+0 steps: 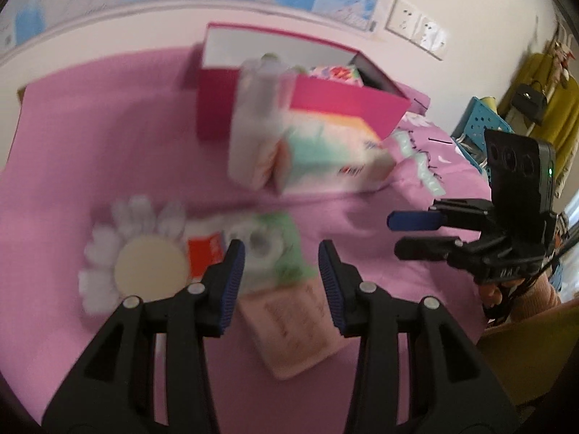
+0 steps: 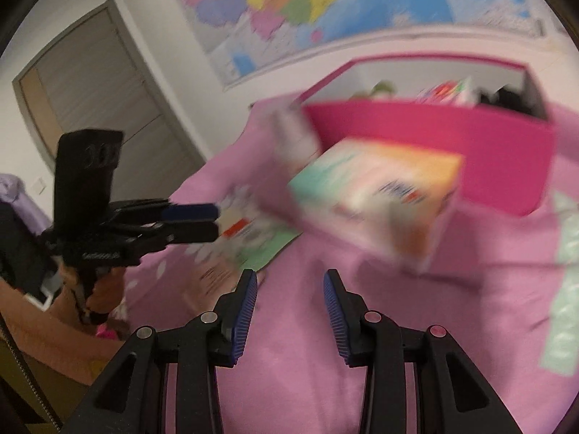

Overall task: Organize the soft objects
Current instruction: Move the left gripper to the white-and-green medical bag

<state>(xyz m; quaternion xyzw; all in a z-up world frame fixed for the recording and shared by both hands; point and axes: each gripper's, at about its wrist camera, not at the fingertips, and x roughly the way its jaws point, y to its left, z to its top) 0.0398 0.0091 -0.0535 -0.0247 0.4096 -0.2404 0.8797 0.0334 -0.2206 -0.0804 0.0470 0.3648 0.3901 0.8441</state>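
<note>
A magenta box point(image 1: 347, 106) stands open on the pink cloth at the back, with soft items inside; it also shows in the right wrist view point(image 2: 434, 159). In front of it lie a colourful tissue pack point(image 1: 333, 152) point(image 2: 380, 202) and a white roll pack point(image 1: 253, 123). Nearer lie a white flower-shaped plush point(image 1: 144, 253), a green tissue pack point(image 1: 271, 249) and a pink cloth pad point(image 1: 300, 325). My left gripper point(image 1: 282, 282) is open above the green pack and pink pad. My right gripper point(image 2: 289, 303) is open over bare cloth and also shows in the left wrist view point(image 1: 394, 231). The frames are blurred.
A world map point(image 2: 325, 3) hangs on the wall behind the table. A grey door point(image 2: 101, 108) stands at the left. A blue pegboard crate point(image 1: 477, 126) and hanging yellow clothes point(image 1: 550, 105) stand at the right. Mint lettering point(image 2: 564, 289) runs along the cloth's right side.
</note>
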